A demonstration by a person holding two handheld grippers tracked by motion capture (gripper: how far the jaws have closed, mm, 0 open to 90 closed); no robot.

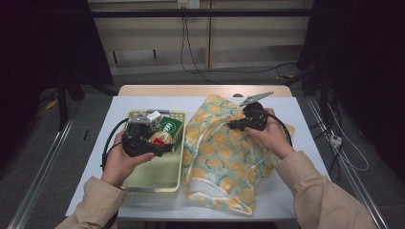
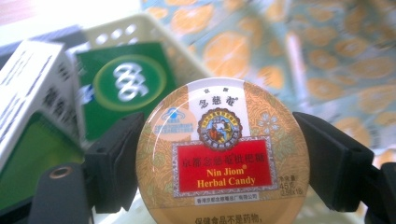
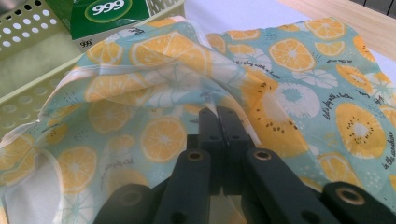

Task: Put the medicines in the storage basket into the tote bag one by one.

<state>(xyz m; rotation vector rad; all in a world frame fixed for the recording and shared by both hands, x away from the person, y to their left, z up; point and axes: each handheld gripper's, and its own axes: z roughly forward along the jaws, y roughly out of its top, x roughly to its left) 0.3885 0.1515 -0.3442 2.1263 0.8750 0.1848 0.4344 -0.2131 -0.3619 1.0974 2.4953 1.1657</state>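
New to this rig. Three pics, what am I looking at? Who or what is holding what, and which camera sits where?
No robot arm here: a person sits at a table covered with a white sheet and holds a handheld two-jaw gripper in each hand.

The high view looks down from above the person's side; the forearms come in from the bottom. The other two pictures come from cameras riding on the grippers, looking along their black jaws.

The left gripper clamps a round Nin Jiom Herbal Candy tin from both sides, above a pale green basket. In that basket lie a green 999 box and a white box.

The right gripper has its jaws shut, apparently pinching the orange-slice print cloth bag that lies beside the basket.
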